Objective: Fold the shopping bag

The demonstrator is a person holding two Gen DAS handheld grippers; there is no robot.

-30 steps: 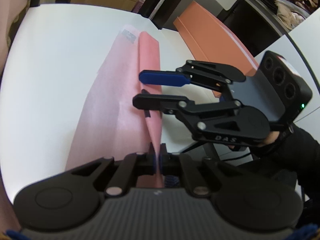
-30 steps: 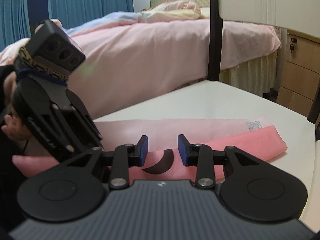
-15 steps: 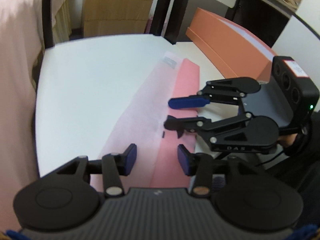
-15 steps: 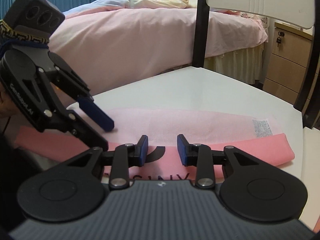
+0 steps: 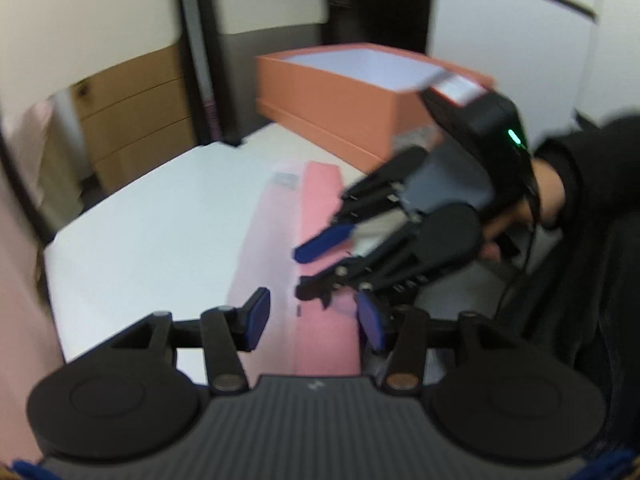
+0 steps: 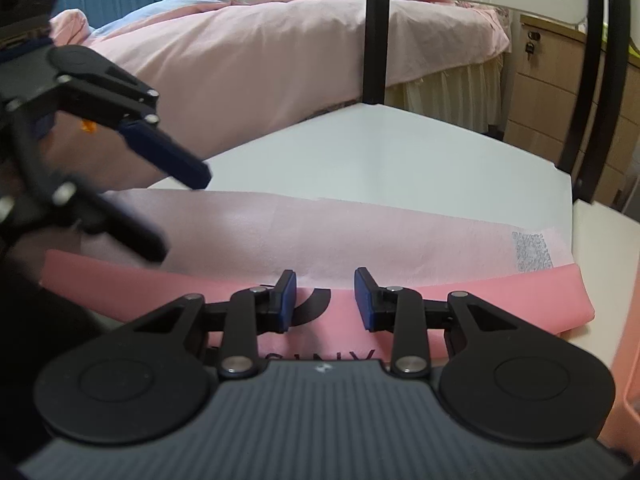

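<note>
The shopping bag [image 6: 328, 236] lies flat on the white surface [image 6: 400, 152], folded into a long strip. It looks thin, light and soft. Both your left hand-held gripper [image 5: 312, 322] and right hand-held gripper [image 6: 325, 300] are released; pinch the strip's end corners.

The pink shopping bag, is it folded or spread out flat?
Folded: the shopping bag lies as a long strip on the table, a darker layer doubled along one edge.
</note>
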